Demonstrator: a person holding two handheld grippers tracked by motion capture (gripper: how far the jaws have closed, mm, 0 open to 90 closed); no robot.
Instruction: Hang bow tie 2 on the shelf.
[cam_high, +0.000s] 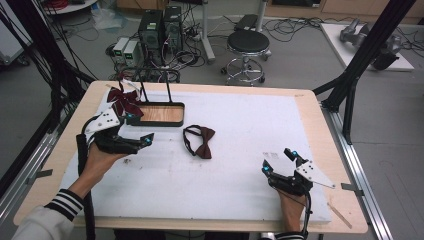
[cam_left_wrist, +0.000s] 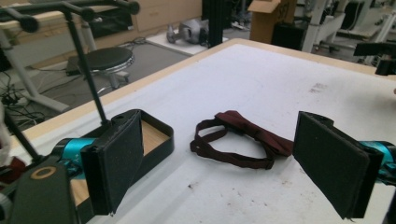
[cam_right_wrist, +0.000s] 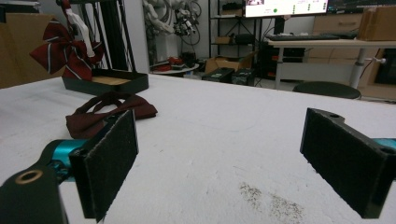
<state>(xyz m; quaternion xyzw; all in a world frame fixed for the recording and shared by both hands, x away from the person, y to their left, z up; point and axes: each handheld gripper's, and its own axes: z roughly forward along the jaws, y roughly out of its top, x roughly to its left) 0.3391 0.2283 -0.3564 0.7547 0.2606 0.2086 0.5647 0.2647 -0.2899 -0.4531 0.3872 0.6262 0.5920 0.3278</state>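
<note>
On white mat, unlabelled maroon bow tie (cam_high: 199, 141).

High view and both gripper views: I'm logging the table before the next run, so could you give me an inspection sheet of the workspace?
Surface: white mat on a wooden table, with dark specks.
Job's things: dark red bow tie lying flat mid-mat; striped bow hanging on a black stand with a wood-lined tray.
Clutter: nothing seen on the mat.
Grippers: left claw open, near the stand; right claw open, low at the mat's right, holding nothing.
Cables: one trails from each gripper; tangles on the floor.
Surroundings: stool, computer towers.
</note>
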